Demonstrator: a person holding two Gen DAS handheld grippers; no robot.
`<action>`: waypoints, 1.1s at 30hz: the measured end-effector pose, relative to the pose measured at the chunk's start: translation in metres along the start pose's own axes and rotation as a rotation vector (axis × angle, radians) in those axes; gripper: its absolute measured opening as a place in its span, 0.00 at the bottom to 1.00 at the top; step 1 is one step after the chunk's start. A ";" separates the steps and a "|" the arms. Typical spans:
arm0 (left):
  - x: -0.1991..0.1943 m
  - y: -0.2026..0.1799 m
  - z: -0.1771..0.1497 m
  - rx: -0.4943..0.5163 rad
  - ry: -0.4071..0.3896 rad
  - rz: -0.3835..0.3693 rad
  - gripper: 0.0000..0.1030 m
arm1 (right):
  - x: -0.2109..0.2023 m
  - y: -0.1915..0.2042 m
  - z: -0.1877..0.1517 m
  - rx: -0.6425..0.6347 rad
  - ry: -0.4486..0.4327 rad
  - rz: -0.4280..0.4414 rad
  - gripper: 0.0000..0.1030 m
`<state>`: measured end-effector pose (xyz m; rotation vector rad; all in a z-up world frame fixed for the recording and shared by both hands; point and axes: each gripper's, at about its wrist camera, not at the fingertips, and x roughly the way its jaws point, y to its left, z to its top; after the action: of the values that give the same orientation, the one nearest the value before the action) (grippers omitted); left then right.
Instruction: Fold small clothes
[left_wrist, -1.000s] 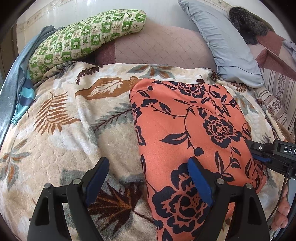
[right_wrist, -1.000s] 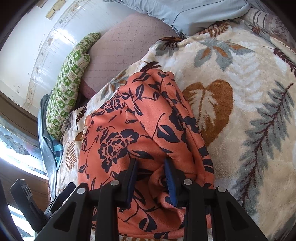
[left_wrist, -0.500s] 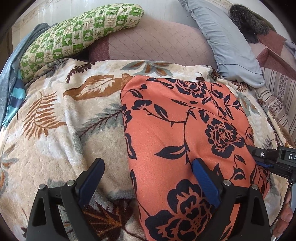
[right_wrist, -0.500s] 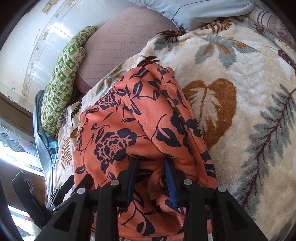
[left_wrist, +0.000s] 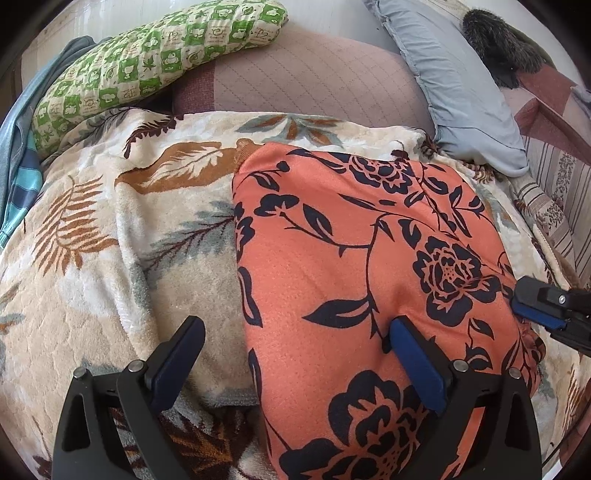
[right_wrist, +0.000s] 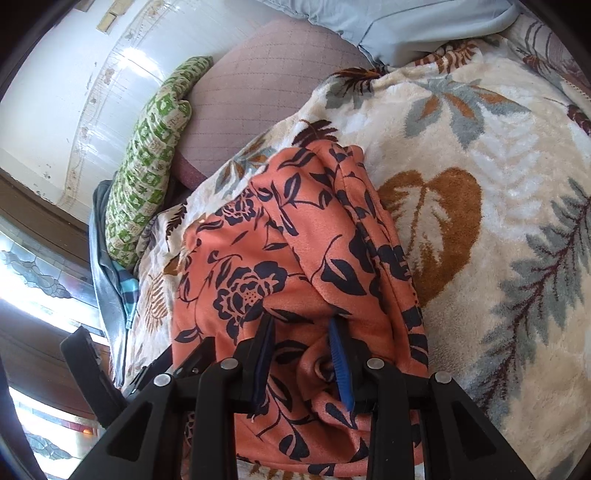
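An orange garment with dark navy flowers (left_wrist: 354, 258) lies folded on a cream leaf-patterned blanket (left_wrist: 110, 240). My left gripper (left_wrist: 295, 350) is open wide, straddling the garment's near left edge, its right finger resting on the cloth. My right gripper (right_wrist: 303, 354) has its jaws partly closed around a bunched fold of the garment (right_wrist: 295, 258) at its near edge; its tip shows at the right in the left wrist view (left_wrist: 543, 306).
A green checked pillow (left_wrist: 147, 62), a mauve quilted cushion (left_wrist: 314, 77) and a grey-blue pillow (left_wrist: 461, 92) lie behind the garment. A teal striped cloth (left_wrist: 22, 177) hangs at the far left. Striped bedding (left_wrist: 554, 206) is on the right.
My left gripper has moved forward and to the right along the garment's left edge. My right gripper holds the same bunched fold and has shifted slightly forward.
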<state>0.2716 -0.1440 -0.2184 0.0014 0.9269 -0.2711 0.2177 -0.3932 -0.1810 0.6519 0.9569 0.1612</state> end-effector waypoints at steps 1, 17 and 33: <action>0.000 -0.001 0.000 0.003 0.000 0.000 0.98 | -0.005 0.001 0.002 -0.011 -0.017 0.013 0.33; 0.016 0.005 0.007 -0.049 0.100 -0.132 0.98 | 0.021 -0.061 0.037 0.165 0.043 -0.010 0.68; 0.021 -0.006 0.009 -0.046 0.156 -0.232 0.96 | 0.056 -0.035 0.037 0.131 0.141 0.072 0.64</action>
<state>0.2893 -0.1553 -0.2284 -0.1296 1.0902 -0.4691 0.2748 -0.4147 -0.2262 0.8044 1.0865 0.2114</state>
